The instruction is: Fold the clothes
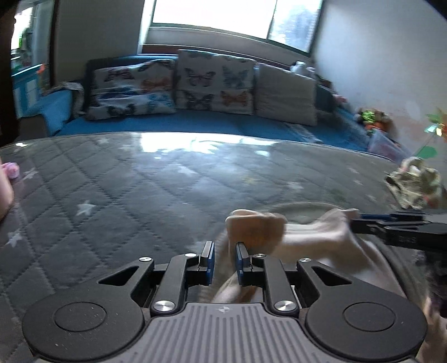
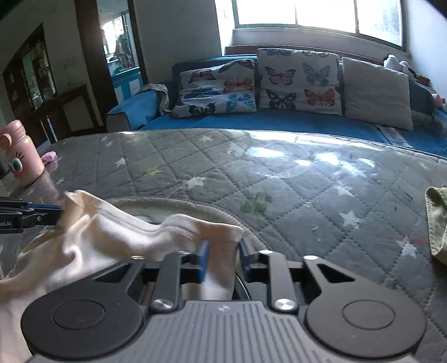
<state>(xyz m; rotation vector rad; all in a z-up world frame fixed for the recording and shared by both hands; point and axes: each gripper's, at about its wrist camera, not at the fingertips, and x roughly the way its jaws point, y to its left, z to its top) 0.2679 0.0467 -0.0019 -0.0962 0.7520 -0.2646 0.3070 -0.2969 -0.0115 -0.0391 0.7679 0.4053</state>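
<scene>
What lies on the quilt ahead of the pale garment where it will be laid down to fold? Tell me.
Nothing visible blocks it. The left gripper and right gripper each pinch an edge of the pale garment, and the quilt ahead is bare. A green cloth sits off to the right edge, and a pink bottle far left.

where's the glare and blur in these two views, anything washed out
Left wrist view: the window is blown out white, its glare streaks the quilted table cover, and the cream garment and right gripper are motion-smeared. Right wrist view: sharper, though the window is again overexposed, with glare patches on the cover; fisheye bends the table edge in both.
</scene>
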